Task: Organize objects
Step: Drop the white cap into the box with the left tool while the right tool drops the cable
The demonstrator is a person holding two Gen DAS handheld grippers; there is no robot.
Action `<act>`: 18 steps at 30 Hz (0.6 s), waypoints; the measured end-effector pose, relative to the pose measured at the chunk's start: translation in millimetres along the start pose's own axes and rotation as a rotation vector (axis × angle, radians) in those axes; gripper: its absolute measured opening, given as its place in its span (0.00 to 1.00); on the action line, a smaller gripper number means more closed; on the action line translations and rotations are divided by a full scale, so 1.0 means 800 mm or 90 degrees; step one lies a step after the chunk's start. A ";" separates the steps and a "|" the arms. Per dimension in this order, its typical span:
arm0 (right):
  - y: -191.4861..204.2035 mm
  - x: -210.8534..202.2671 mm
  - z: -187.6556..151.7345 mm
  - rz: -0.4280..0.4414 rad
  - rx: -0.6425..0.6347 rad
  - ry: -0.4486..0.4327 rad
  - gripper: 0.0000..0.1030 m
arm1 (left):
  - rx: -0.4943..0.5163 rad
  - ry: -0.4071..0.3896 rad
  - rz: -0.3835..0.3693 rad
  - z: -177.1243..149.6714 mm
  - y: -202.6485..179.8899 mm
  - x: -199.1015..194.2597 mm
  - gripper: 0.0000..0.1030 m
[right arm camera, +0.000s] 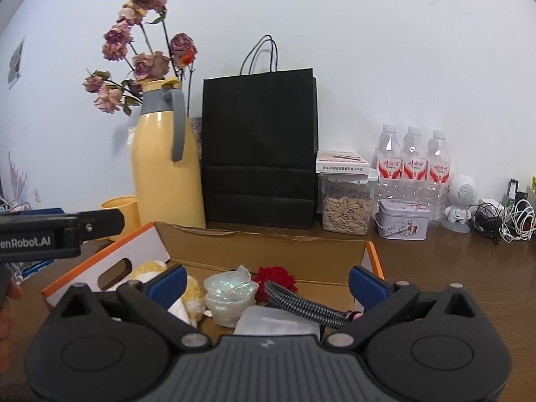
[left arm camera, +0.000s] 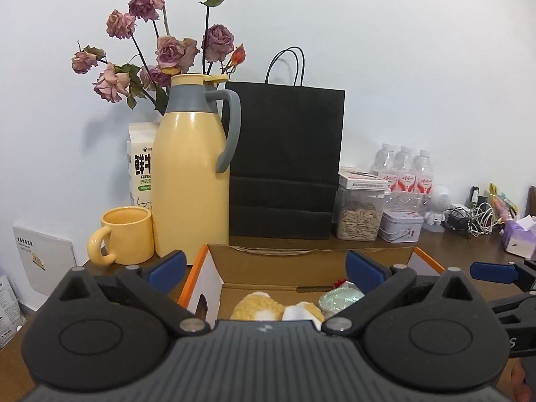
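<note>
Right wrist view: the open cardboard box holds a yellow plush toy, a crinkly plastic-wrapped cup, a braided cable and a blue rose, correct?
Not quite. The rose is red, not blue; the right wrist view shows it at the back of the cardboard box. The rest stands: the yellow plush toy, the plastic-wrapped cup and the braided cable all lie in the box.

Against the far wall a yellow thermos jug with a grey handle (right arm camera: 164, 164) stands left of a black paper bag (right arm camera: 259, 154); right of the bag sit a clear jar of seeds (right arm camera: 346, 209), a small tin (right arm camera: 402, 222) and three water bottles (right arm camera: 413, 164).
</note>
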State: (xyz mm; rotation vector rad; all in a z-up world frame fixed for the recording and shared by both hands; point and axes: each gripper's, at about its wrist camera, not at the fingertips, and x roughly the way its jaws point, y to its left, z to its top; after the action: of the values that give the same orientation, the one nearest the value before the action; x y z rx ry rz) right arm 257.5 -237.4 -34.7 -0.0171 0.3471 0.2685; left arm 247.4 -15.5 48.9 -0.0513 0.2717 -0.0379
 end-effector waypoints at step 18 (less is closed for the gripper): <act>0.032 -0.079 -0.035 0.022 -0.043 0.009 1.00 | 0.030 0.014 -0.015 -0.028 0.008 -0.091 1.00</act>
State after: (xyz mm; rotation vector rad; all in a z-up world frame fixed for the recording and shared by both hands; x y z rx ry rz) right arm 184.2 -231.0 -38.5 -0.0800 0.3528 0.3142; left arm 171.7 -7.3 46.7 -0.0068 0.2921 -0.0683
